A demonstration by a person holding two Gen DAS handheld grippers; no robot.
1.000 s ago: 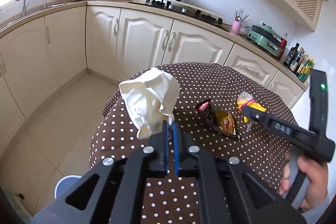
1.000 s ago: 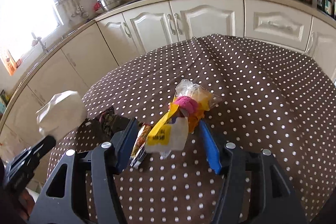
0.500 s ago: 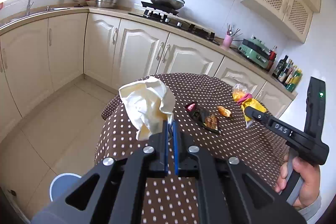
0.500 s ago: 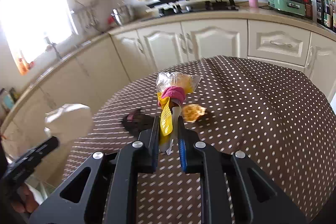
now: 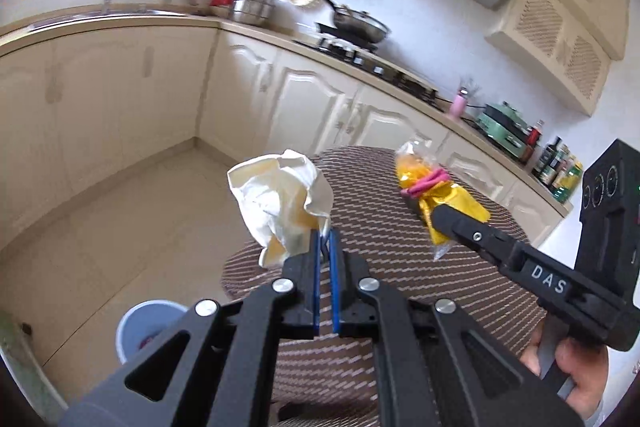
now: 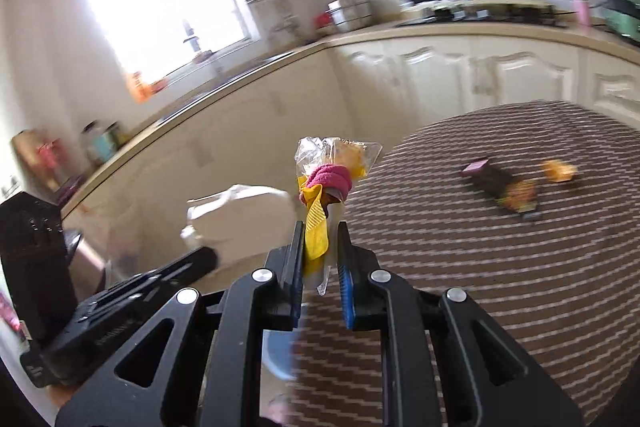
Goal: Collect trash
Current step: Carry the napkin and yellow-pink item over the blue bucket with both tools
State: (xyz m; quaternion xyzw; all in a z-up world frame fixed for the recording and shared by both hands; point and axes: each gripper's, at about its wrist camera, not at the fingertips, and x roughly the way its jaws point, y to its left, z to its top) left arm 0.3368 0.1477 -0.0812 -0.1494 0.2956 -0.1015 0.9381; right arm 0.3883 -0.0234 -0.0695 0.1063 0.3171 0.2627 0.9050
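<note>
While left view shows bin | right view: dark wrapper (blurred)

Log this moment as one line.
left gripper: shut on crumpled white paper | right gripper: shut on yellow plastic wrapper | both lifted

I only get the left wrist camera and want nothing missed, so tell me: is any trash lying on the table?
Observer: Yes. The right wrist view shows a dark snack wrapper lying on the tablecloth.
Operator: Anything beside it?
Observer: A small orange scrap lies just to its right; blur hides whether they touch.
Operator: How does the right gripper hold the yellow bag?
Observer: The right gripper has its jaws shut on the yellow bag at its lower tail, below the pink band.
</note>
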